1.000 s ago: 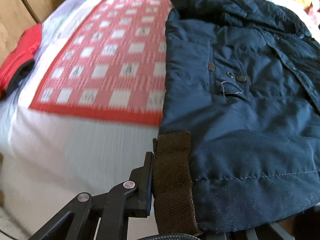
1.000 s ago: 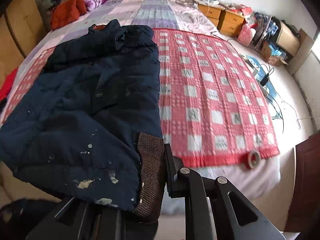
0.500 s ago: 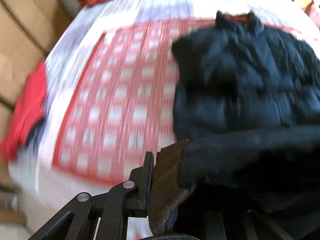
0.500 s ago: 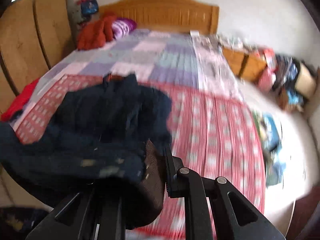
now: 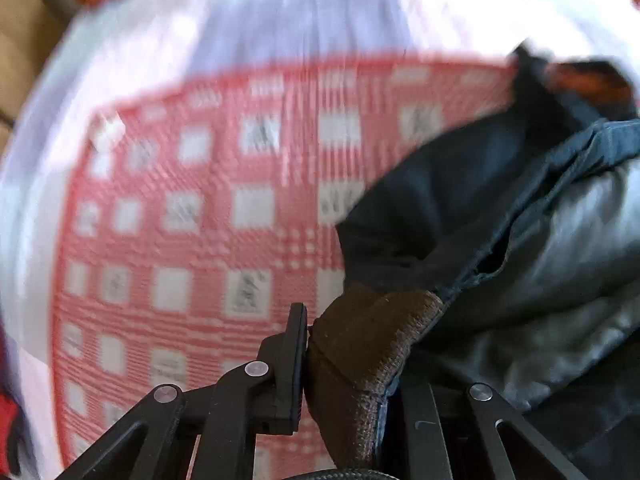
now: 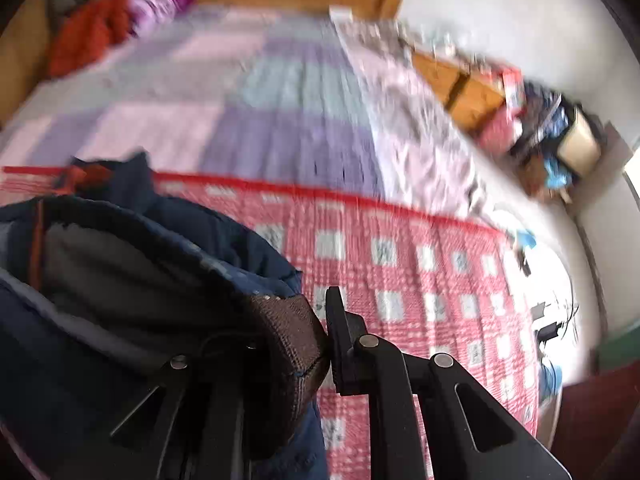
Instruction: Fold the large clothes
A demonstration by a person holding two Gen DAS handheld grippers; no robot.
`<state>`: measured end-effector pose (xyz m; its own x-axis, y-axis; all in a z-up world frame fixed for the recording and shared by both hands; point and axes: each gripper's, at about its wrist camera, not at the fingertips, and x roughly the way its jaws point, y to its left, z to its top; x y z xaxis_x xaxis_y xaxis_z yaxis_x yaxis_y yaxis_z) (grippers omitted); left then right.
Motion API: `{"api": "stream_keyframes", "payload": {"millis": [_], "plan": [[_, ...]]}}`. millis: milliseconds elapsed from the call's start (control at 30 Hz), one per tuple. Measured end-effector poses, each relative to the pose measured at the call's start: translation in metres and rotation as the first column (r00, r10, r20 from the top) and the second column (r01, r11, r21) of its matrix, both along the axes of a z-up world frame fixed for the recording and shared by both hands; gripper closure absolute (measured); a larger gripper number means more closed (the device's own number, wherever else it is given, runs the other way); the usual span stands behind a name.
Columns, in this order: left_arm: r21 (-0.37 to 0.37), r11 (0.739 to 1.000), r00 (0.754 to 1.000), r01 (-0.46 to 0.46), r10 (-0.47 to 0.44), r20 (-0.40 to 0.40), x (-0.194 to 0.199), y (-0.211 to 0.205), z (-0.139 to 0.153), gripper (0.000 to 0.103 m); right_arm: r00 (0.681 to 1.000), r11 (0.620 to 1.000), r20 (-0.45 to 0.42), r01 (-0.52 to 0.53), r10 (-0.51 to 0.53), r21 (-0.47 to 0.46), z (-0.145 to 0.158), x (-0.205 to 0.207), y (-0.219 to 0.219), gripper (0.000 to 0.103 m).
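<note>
The bed (image 5: 248, 12) is looked down on steeply and closely from both wrists; the red checked blanket (image 5: 192, 240) (image 6: 420, 280) and dark jacket (image 5: 500, 240) (image 6: 140, 280) are shared.

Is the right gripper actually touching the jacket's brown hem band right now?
Touching. The right wrist view shows the right gripper pinching the brown hem band between its fingers.

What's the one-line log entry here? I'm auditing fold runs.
phase: folding hem toward collar | left gripper: jaws opening, brown hem band between | right gripper: clamps hem | navy jacket: doubled over

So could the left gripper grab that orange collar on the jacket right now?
Probably not: the left gripper is already clamped on the jacket's brown cuff, and the orange collar lies beyond the bunched-up jacket.
</note>
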<state>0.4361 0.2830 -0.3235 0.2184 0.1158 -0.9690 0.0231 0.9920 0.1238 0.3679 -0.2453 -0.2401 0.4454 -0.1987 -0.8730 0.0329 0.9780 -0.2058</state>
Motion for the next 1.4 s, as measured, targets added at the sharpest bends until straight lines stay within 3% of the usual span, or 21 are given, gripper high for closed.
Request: {"api": "stream_keyframes", "payload": {"millis": [100,200,267,300,367,400,467,533,600,667,700,733,800,833,933,1000,1067,1167,1267,1333,1400], "plan": [[-0.024,0.999,0.997,-0.046,0.044,-0.056,0.005,-0.001,-0.033,0.084,0.995,0.999,-0.098,0.031,-0.029,0.021,-0.042,0.026,-0.006,0.087],[-0.024,0.999,0.998,-0.037,0.036,-0.046,0.003,-0.004,-0.043,0.08,0.989,0.998,-0.149,0.035,-0.026,0.06,-0.064,0.033,-0.011,0.078],[-0.046,0.998,0.999,-0.035,0.033,-0.033,-0.001,0.001,-0.039,0.076,0.987,0.996,-0.158,0.03,-0.017,0.08,-0.062,0.031,-0.019,0.057],[-0.07,0.997,0.999,-0.031,0.029,-0.028,-0.003,0.006,-0.035,0.069,0.988,0.993,-0.151,0.02,-0.003,0.114,-0.053,0.027,-0.025,0.048],[-0.114,0.993,0.999,-0.023,0.019,-0.032,-0.006,0.019,-0.028,0.052,0.992,0.986,-0.126,-0.003,0.024,0.167,-0.031,0.018,-0.043,0.01],[-0.166,0.986,0.999,-0.025,0.02,-0.031,-0.006,0.028,-0.022,0.042,0.992,0.98,-0.123,-0.002,0.027,0.197,-0.023,0.016,-0.051,0.008],[-0.277,0.959,0.998,-0.056,0.052,-0.021,0.001,0.045,-0.009,0.033,0.99,0.94,-0.136,0.0,0.049,0.342,0.0,0.01,-0.074,0.0],[-0.391,0.916,0.996,-0.088,0.087,-0.02,0.008,0.06,0.006,0.032,0.99,0.928,-0.115,-0.037,0.086,0.37,0.02,0.006,-0.073,0.0],[-0.413,0.906,0.996,-0.091,0.092,-0.019,0.012,0.06,0.015,0.032,0.995,0.918,-0.062,-0.052,0.083,0.394,0.039,0.005,-0.07,0.0],[-0.494,0.858,0.99,-0.14,0.13,-0.055,0.019,0.062,0.016,0.031,0.998,0.82,-0.053,0.042,-0.015,0.57,0.04,0.018,-0.083,0.0],[-0.554,0.807,0.978,-0.208,0.188,-0.093,0.023,0.069,0.015,0.028,0.986,0.753,-0.126,0.162,-0.106,0.638,0.028,0.034,-0.092,0.0],[-0.611,0.741,0.959,-0.28,0.246,-0.142,0.027,0.076,0.012,0.026,0.971,0.749,-0.183,0.236,-0.154,0.62,0.02,0.045,-0.092,0.0],[-0.659,0.669,0.933,-0.344,0.32,-0.163,0.031,0.084,0.015,0.026,0.97,0.826,-0.174,0.235,-0.168,0.513,0.022,0.061,-0.075,0.0],[-0.642,0.696,0.938,-0.321,0.325,-0.117,0.03,0.083,0.024,0.026,0.981,0.847,-0.135,0.187,-0.137,0.498,0.027,0.062,-0.064,0.0],[-0.471,0.86,0.972,-0.195,0.233,0.023,0.021,0.051,0.05,0.026,0.996,0.869,-0.03,-0.06,0.086,0.49,0.042,0.044,-0.004,0.0],[-0.411,0.91,0.989,-0.053,0.104,0.102,-0.001,0.019,0.063,0.026,0.957,0.88,-0.018,-0.258,0.289,0.399,0.04,0.02,0.051,0.0],[-0.395,0.918,0.99,0.04,0.018,0.142,-0.028,-0.008,0.068,0.026,0.894,0.858,-0.039,-0.416,0.447,0.302,0.029,-0.002,0.098,0.0],[-0.456,0.885,0.988,0.09,-0.023,0.151,-0.082,-0.053,0.062,0.026,0.745,0.747,-0.105,-0.63,0.659,0.214,-0.003,-0.026,0.177,0.0],[-0.522,0.849,0.991,0.083,-0.015,0.133,-0.132,-0.089,0.045,0.026,0.66,0.672,-0.133,-0.715,0.74,0.194,-0.022,-0.017,0.222,0.0],[-0.52,0.851,0.99,0.075,0.0,0.143,-0.161,-0.111,0.034,0.026,0.631,0.645,-0.135,-0.741,0.764,0.189,-0.028,0.001,0.239,0.0],[-0.568,0.823,0.992,0.019,0.057,0.117,-0.181,-0.122,0.021,0.026,0.606,0.632,-0.18,-0.728,0.775,0.266,-0.037,0.028,0.249,0.0]]}}
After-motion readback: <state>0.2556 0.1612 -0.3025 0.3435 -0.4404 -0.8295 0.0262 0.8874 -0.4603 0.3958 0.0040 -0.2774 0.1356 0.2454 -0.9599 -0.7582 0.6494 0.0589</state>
